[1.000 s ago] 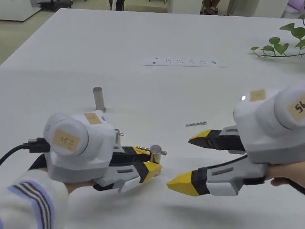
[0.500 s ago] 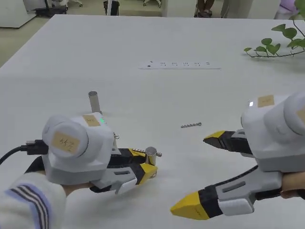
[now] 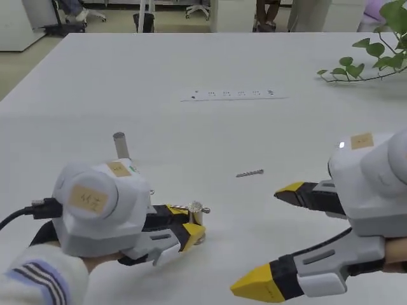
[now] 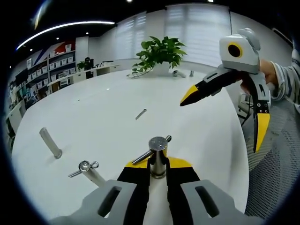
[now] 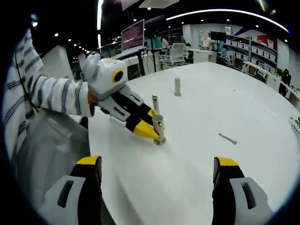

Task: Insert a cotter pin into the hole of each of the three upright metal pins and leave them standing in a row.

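Low on the table (image 3: 191,63), the left gripper (image 3: 191,223) has its fingers (image 4: 137,180) clenched on an upright metal pin (image 4: 158,157) with a cotter pin (image 4: 140,158) through it. At three o'clock hangs the right gripper (image 3: 257,241), spread wide and empty. At one o'clock lies a loose cotter pin (image 3: 249,173).

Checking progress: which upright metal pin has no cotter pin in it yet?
The far pin standing alone beyond the left gripper: bare top, while the held pin and its neighbour carry cotter pins.
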`<state>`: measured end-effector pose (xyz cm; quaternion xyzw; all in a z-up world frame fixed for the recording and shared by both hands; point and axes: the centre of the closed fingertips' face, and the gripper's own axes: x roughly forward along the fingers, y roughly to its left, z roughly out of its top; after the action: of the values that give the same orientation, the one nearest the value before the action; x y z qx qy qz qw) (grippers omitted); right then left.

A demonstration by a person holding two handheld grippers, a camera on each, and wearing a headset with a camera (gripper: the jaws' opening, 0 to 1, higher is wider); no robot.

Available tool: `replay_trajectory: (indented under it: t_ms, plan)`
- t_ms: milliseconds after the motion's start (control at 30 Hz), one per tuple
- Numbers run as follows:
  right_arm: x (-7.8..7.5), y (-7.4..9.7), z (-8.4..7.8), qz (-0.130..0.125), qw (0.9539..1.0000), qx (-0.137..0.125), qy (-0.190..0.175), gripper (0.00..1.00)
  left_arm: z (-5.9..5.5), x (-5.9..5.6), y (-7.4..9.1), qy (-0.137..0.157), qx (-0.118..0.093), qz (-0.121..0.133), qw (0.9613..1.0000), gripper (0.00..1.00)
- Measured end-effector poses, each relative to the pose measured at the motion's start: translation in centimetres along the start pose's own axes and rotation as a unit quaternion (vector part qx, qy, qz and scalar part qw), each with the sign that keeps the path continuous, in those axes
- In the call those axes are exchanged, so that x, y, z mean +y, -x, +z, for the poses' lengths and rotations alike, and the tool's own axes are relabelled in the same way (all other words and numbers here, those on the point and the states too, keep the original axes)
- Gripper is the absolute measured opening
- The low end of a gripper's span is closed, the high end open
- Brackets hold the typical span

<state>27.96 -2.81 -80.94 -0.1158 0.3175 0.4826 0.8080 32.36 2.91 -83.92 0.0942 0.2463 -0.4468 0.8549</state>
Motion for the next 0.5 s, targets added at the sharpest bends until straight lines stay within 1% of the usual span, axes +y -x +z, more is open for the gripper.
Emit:
replay_trajectory:
  t_ms: [133, 267, 367, 400, 433, 467, 500]
  plan:
    - [-0.1, 0.3, 0.0, -0.002, 1.0, -0.006, -0.002, 1.0, 0.5, -0.4, -0.3, -0.013, 0.001, 0.001, 0.9999, 0.1]
    - [-0.4, 0.5, -0.1, -0.008, 0.9999, -0.01, -0.007, 1.0, 1.1, -0.5, -0.9, -0.015, -0.004, 0.009, 0.9998, 0.1]
    - [-0.6, 0.7, -0.2, -0.01, 0.9998, -0.012, -0.011, 1.0, 1.9, -0.3, -1.4, -0.007, -0.015, 0.017, 0.9997, 0.1]
    - [-0.6, 0.7, -0.2, -0.011, 0.9998, -0.013, -0.011, 1.0, 2.0, -0.2, -1.6, -0.007, -0.016, 0.02, 0.9996, 0.1]
    - [-0.7, 0.7, -0.2, -0.011, 0.9998, -0.013, -0.011, 1.0, 2.1, 0.0, -1.8, -0.004, -0.014, 0.029, 0.9995, 0.1]
    - [-0.8, 0.8, -0.2, -0.014, 0.9997, -0.015, -0.011, 1.0, 2.2, 0.2, -2.0, -0.008, -0.009, 0.04, 0.9991, 0.1]
    - [-0.9, 0.9, -0.1, -0.014, 0.9997, -0.018, -0.012, 1.0, 2.3, 0.3, -2.1, -0.008, -0.011, 0.045, 0.9989, 0.1]
